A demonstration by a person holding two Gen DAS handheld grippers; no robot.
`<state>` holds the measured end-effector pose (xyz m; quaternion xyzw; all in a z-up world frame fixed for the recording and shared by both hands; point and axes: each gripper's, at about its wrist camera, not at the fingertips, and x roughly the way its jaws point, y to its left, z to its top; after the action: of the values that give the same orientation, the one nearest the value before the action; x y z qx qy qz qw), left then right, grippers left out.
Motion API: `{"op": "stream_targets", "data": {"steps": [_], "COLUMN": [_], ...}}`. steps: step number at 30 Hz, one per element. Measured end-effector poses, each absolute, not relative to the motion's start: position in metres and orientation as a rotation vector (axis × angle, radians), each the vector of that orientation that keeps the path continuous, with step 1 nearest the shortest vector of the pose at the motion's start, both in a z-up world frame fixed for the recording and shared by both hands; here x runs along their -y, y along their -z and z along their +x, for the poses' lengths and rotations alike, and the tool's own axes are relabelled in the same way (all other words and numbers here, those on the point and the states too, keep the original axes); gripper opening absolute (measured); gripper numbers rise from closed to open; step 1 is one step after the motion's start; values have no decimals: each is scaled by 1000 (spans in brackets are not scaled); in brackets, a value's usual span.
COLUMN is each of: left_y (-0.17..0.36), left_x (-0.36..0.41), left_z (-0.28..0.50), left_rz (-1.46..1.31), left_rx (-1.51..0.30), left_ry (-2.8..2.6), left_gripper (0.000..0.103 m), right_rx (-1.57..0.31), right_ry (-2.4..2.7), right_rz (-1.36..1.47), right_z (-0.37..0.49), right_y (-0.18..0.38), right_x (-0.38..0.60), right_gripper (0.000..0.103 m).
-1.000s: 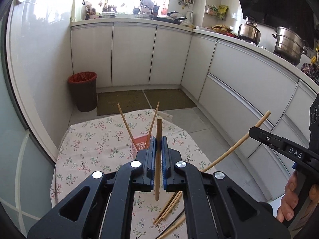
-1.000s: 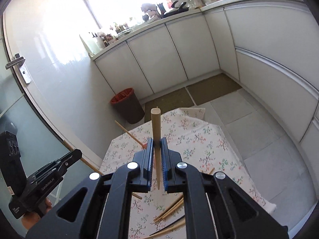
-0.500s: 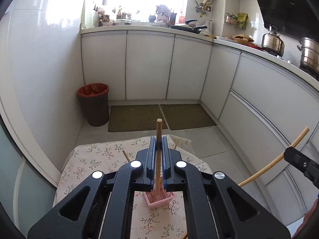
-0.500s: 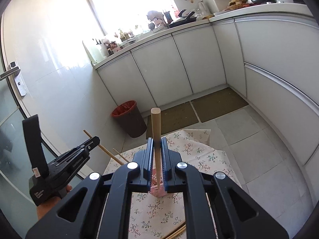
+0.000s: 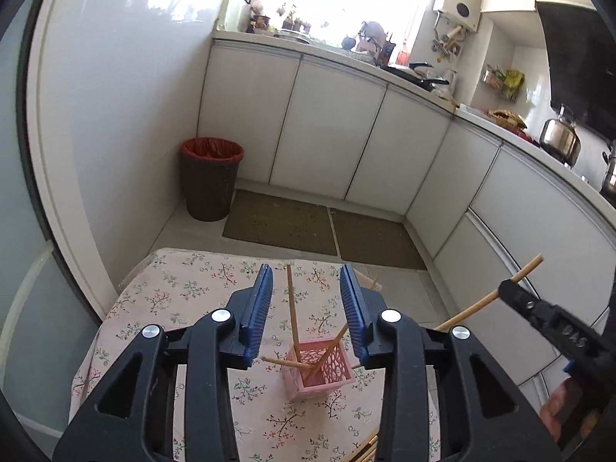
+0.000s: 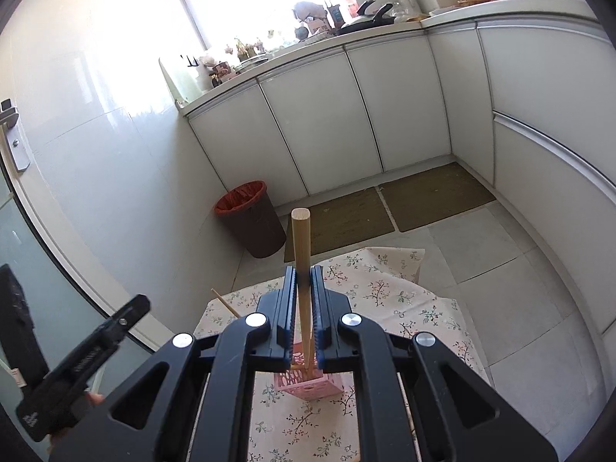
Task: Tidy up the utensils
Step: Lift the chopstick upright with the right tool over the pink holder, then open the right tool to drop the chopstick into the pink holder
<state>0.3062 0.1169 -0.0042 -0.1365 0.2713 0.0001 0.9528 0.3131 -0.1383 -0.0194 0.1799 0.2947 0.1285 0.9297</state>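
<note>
A pink lattice utensil holder [image 5: 317, 371] stands on the floral tablecloth [image 5: 184, 300] with three wooden chopsticks [image 5: 292, 312] leaning in it. My left gripper [image 5: 307, 310] is open and empty above the holder. My right gripper [image 6: 304, 308] is shut on a wooden chopstick [image 6: 301, 246], held upright over the holder [image 6: 308, 383]. The right gripper also shows at the right of the left wrist view [image 5: 539, 315], with its chopstick [image 5: 489, 296] sticking out. The left gripper shows at the lower left of the right wrist view [image 6: 77, 362].
More chopsticks [image 5: 365, 448] lie on the cloth at the near edge. A brown bin with a red liner [image 5: 211, 179] stands on the floor by the wall. White cabinets [image 5: 327, 131] and two floor mats [image 5: 323, 227] lie beyond the table.
My left gripper has opened and let its chopstick drop into the pink holder. My right gripper has moved over the holder, still holding its chopstick.
</note>
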Motion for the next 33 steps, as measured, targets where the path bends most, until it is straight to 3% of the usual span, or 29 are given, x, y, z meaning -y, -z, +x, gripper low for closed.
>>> {"op": "stream_targets", "data": {"steps": [8, 12, 14, 19, 22, 27, 33], "left_y": [8, 12, 11, 9, 6, 0, -5], "left_x": [-130, -133, -134, -132, -127, -116, -104], "left_z": [307, 305, 304, 297, 292, 282, 270], "left_rz": [-276, -266, -247, -225, -206, -177, -148], "left_rx": [-565, -554, -545, -552, -546, -533, -519], "left_ry": [-48, -107, -138, -162, -161, -145, -131], "left_gripper": [49, 71, 76, 80, 84, 87, 93], "right_rx": [-663, -692, -689, -639, -612, -603, -572], "right_ry": [-283, -299, -291, -236, -198, -154, -93], "right_rz": [317, 308, 308, 277, 261, 261, 254], "right_z": [338, 343, 340, 327, 315, 299, 277], "right_y": [63, 75, 74, 56, 46, 37, 28], "right_x": [100, 89, 89, 94, 99, 110, 120], "right_gripper": [8, 12, 35, 39, 49, 54, 68]}}
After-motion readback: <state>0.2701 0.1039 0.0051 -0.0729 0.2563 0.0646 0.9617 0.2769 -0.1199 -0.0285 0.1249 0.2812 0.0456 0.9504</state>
